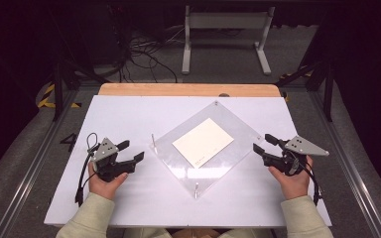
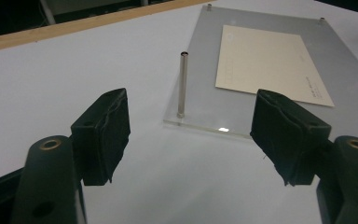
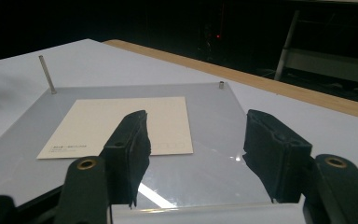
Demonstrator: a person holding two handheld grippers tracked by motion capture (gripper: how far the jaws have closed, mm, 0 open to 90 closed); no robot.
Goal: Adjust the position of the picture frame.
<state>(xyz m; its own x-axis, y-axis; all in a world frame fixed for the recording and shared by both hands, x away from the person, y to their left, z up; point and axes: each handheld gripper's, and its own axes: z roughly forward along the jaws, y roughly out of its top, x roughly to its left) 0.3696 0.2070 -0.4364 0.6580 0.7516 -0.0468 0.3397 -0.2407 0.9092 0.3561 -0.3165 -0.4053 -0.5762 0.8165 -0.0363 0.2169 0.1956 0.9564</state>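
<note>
A clear acrylic plate (image 1: 213, 163) lies turned like a diamond mid-surface (image 1: 129, 114), a cream card (image 1: 203, 142) flat on it and thin metal posts (image 2: 183, 84) standing at its corners. The left gripper (image 1: 131, 151) and right gripper (image 1: 264, 144) flank it, jaws released and empty. The plate looks stiff, slick and scratch-prone, so an edge grip seems best; the card is light and flimsy, hard to pinch flat.

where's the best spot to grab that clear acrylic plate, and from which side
Probably by its corners. The clear acrylic plate lies flat on the white table, turned like a diamond, so its left and right corners point at the open left gripper and open right gripper. Come in low and level from each side, clear of the upright metal pin, and keep the cream card level.
</note>
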